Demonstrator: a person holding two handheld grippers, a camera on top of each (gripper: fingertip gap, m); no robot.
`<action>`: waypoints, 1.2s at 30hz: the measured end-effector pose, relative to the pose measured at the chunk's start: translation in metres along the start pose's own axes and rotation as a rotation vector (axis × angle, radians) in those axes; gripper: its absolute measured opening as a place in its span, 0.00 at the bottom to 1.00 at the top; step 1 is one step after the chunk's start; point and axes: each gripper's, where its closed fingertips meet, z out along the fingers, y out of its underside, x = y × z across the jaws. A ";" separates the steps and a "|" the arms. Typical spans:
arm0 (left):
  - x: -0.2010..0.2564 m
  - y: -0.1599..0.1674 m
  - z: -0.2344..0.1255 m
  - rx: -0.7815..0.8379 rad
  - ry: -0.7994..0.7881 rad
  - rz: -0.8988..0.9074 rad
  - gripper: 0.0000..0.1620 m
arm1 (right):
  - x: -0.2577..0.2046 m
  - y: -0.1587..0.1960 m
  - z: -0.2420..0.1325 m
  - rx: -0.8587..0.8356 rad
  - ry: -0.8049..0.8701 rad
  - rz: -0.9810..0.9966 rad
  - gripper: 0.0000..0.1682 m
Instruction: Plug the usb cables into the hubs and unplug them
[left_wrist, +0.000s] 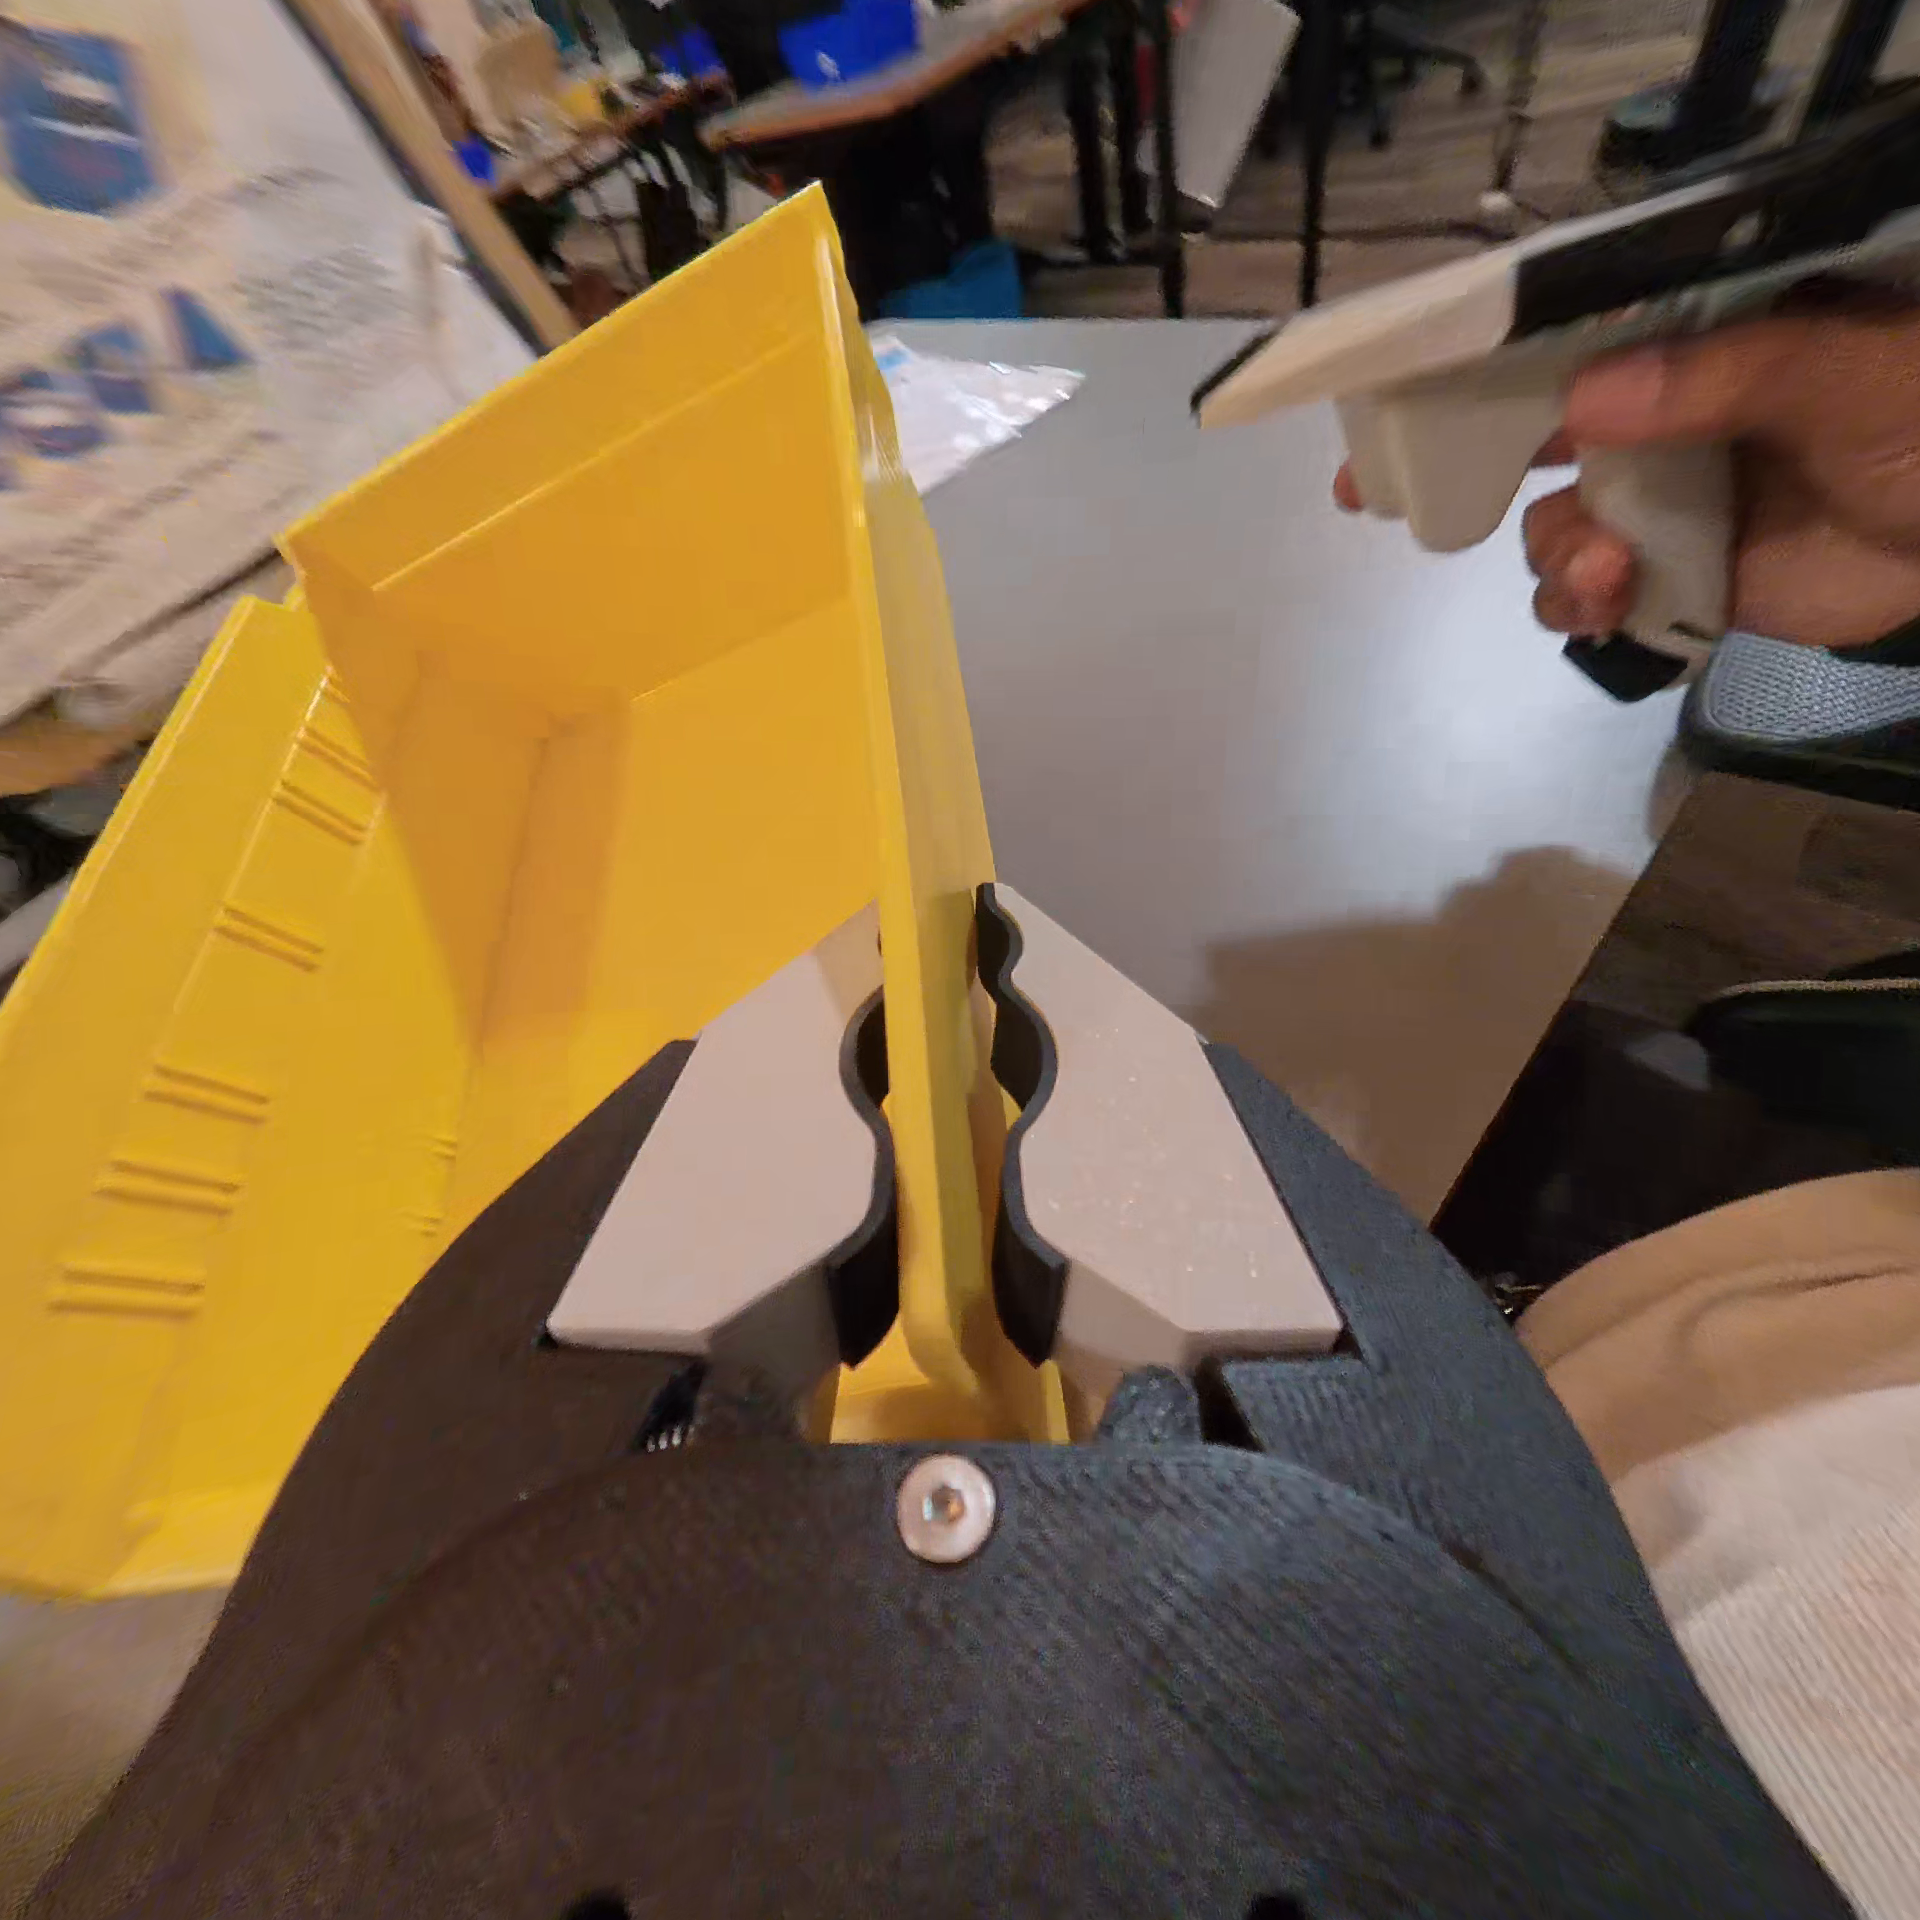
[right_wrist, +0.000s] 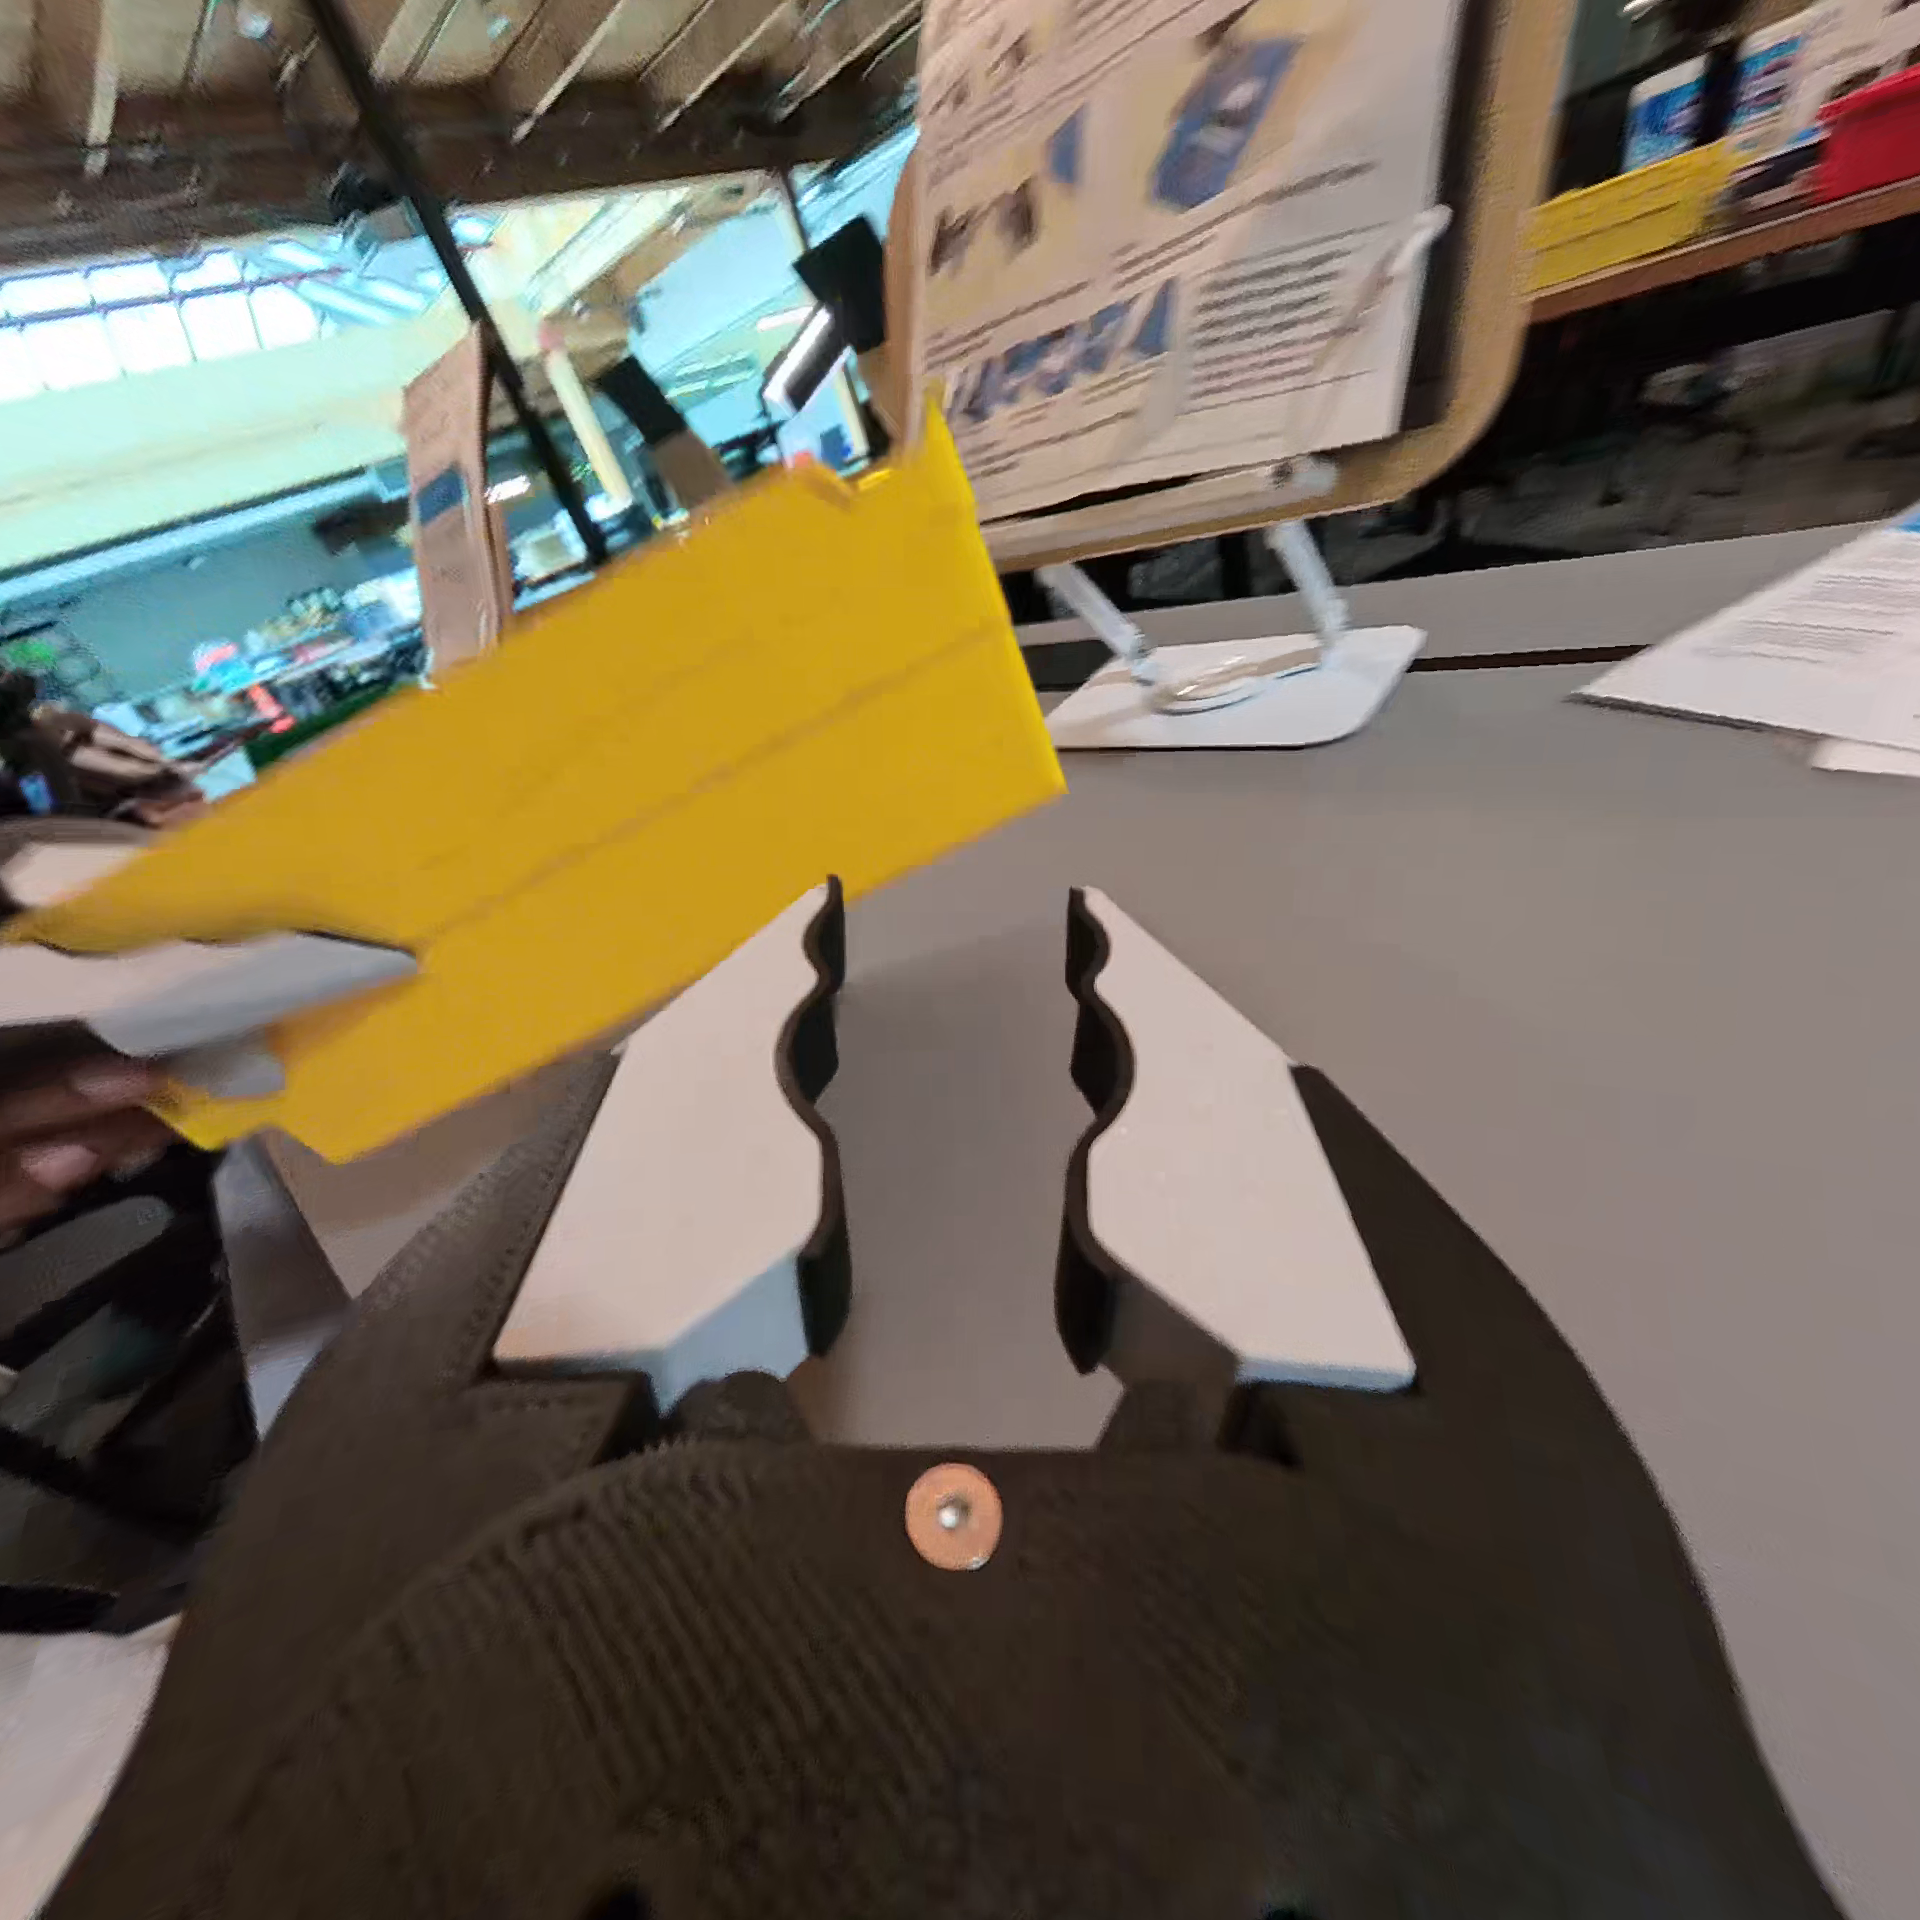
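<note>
My left gripper (left_wrist: 932, 914) is shut on the side wall of a yellow plastic bin (left_wrist: 623, 644) and holds it tilted above the grey table (left_wrist: 1247, 675). The bin's inside looks empty. The same bin (right_wrist: 665, 769) shows in the right wrist view, raised at the left, with the left gripper (right_wrist: 208, 987) clamped on its edge. My right gripper (right_wrist: 951, 904) is open and empty over the table. It also shows in the left wrist view (left_wrist: 1226, 400), held by a hand at the upper right. No usb cables or hubs are in view.
A cardboard box with printed panels (right_wrist: 1195, 260) rests on a white stand (right_wrist: 1236, 686) at the back of the table. Papers (right_wrist: 1787, 644) lie at the far right. A clear plastic bag (left_wrist: 966, 405) lies beyond the bin. A chair armrest (left_wrist: 1808, 707) is at the right.
</note>
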 end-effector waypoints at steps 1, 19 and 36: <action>0.011 0.002 0.017 -0.019 0.033 -0.001 0.04 | 0.007 -0.002 -0.014 0.016 0.019 -0.001 0.25; 0.127 -0.051 0.152 0.096 0.367 -0.090 0.50 | 0.071 0.009 -0.068 0.009 0.231 0.170 0.43; -0.078 0.060 0.093 0.022 0.160 -0.562 0.58 | 0.002 0.027 -0.009 -0.052 0.335 -0.327 0.78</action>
